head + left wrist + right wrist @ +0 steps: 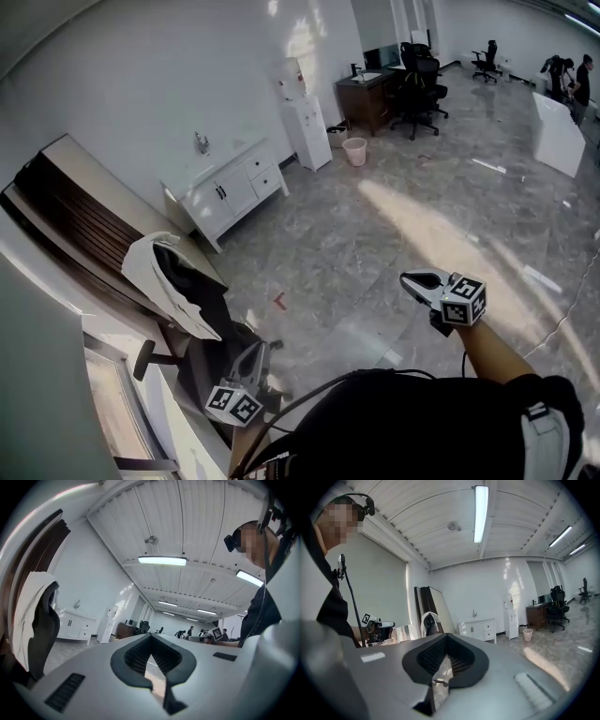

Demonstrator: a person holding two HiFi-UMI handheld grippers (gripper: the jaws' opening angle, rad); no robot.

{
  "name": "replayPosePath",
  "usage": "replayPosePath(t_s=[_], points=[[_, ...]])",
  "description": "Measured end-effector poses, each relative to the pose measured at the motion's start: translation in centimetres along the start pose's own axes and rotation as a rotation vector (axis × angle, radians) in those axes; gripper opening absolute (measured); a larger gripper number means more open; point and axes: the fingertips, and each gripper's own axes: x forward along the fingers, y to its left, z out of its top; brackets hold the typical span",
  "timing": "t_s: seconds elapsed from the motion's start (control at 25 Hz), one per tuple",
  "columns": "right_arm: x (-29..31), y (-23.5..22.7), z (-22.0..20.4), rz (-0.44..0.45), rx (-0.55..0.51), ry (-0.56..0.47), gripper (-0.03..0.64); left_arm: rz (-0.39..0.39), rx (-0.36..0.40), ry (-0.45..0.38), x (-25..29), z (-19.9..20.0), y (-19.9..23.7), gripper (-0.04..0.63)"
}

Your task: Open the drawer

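Observation:
A white cabinet (234, 192) with dark-handled doors and small drawers (267, 178) stands against the far wall; it also shows in the left gripper view (75, 626) and the right gripper view (480, 629). My left gripper (253, 352) is low at the left beside a dark chair, far from the cabinet, with its jaws together and nothing in them (151, 641). My right gripper (419, 279) is held out over the grey marble floor, also far from the cabinet. Its jaws meet at the tips with nothing between them (446, 639).
A dark chair draped with a white garment (169, 277) stands close at my left by a dark wooden wall panel (66, 216). Beyond the cabinet are a water dispenser (305, 122), a pale bin (354, 150), a desk with office chairs (375, 94) and a white counter (558, 131).

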Motion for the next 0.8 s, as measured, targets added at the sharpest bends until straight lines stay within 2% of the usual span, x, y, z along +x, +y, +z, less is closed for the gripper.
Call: replayPosePath(t_s=[0.16, 0.4, 0.64, 0.8], points=[[-1.8, -4.5, 0.1, -0.003, -0.010, 0.013, -0.006, 0.005, 0.008, 0.011, 4.2, -0.6, -2.2, 0.000], [-2.2, -8.6, -0.6, -0.002, 0.010, 0.018, -0.006, 0.013, 0.007, 0.034, 8.1, -1.4, -2.9, 0.000], [-0.4, -10.9, -1.1, -0.028, 0.032, 0.029, -0.006, -0.008, -0.006, 0.040, 11.1, -1.5, -0.6, 0.000], [2.5, -11.3, -0.4, -0.057, 0.010, 0.040, -0.006, -0.040, -0.010, 0.035, 12.7, -0.8, 3.0, 0.000]])
